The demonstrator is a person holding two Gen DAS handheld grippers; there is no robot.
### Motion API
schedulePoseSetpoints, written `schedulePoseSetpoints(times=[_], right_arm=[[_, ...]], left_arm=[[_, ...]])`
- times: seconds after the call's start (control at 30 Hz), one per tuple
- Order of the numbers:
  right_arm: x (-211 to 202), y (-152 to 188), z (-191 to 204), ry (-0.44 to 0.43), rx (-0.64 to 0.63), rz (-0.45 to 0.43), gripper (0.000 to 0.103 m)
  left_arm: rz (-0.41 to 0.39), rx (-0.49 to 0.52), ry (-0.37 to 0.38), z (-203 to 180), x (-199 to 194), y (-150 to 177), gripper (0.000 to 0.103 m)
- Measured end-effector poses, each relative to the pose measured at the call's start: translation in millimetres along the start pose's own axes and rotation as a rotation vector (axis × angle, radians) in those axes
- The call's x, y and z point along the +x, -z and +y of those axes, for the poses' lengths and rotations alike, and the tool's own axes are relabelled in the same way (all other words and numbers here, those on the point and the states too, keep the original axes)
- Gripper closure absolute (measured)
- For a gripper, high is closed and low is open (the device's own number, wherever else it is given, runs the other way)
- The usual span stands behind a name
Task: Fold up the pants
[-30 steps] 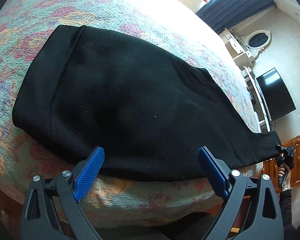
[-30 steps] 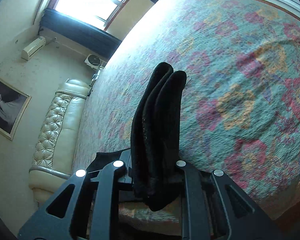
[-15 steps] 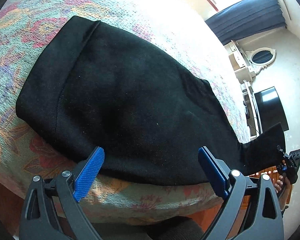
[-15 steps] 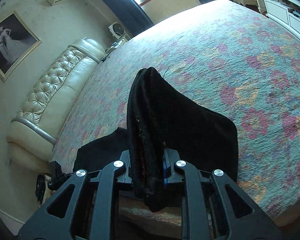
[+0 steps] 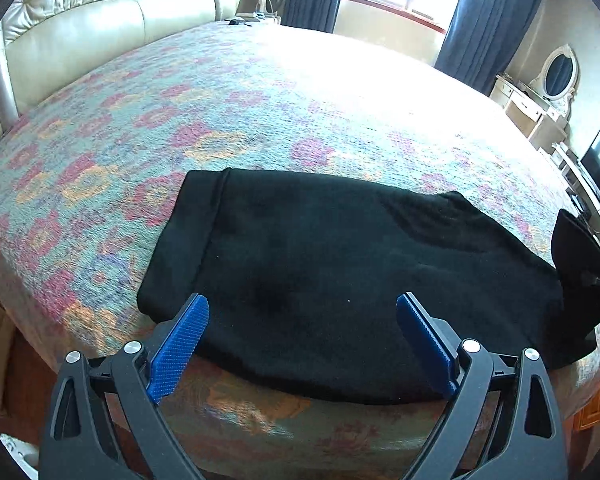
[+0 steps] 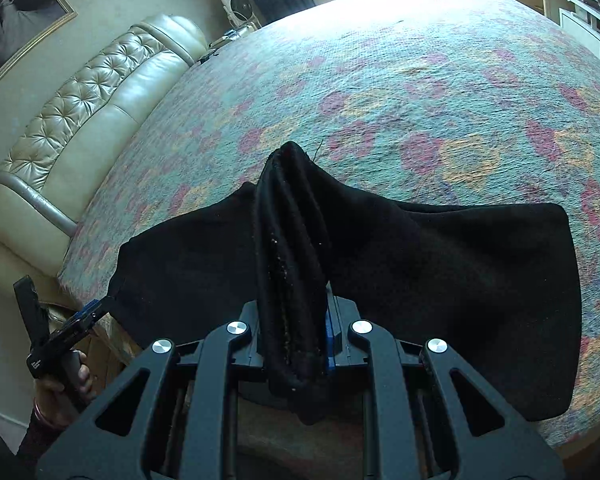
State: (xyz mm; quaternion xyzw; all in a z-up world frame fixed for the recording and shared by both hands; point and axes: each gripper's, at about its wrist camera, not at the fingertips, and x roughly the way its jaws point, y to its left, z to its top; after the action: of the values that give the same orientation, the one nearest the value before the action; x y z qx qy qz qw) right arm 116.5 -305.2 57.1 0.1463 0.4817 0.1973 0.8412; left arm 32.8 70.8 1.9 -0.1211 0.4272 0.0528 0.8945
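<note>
Black pants [image 5: 340, 272] lie on the bedspread [image 5: 260, 120] — right gripper [image 6: 294, 332] pinches their end; left gripper [image 5: 304, 340] spread.

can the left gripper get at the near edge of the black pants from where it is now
Probably yes. The left gripper is open, its fingers straddling the near edge of the pants on the bed, with nothing between them.
</note>
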Motion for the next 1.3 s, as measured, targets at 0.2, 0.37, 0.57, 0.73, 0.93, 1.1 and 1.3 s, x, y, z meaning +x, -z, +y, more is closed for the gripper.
schedulePoseSetpoints(times=[0.2,0.37,0.57,0.73,0.93,1.1,1.3], right_arm=[[26,13,16,0.005,-0.025,0.043,0.086],[42,24,32,0.057,-0.084,0.059,0.086],[56,35,53,0.172,-0.204,0.066,0.086],[68,44,59,0.203,-0.234,0.083,0.084],[74,51,64,0.207,-0.241,0.085,0.077],[78,55,70,0.197,-0.245,0.085,0.068],[78,63,84,0.12,-0.252,0.089,0.057]], left_arm=[[0.012,-0.069,-0.017,16,8,-10,0.009],[0.012,-0.071,-0.013,10,7,-10,0.009],[0.013,-0.047,-0.003,1,4,-8,0.009],[0.026,-0.043,0.009,-1,6,-8,0.009],[0.036,-0.047,0.008,1,10,-9,0.009],[0.047,-0.054,0.014,2,12,-9,0.009],[0.049,-0.045,0.017,2,14,-10,0.009]])
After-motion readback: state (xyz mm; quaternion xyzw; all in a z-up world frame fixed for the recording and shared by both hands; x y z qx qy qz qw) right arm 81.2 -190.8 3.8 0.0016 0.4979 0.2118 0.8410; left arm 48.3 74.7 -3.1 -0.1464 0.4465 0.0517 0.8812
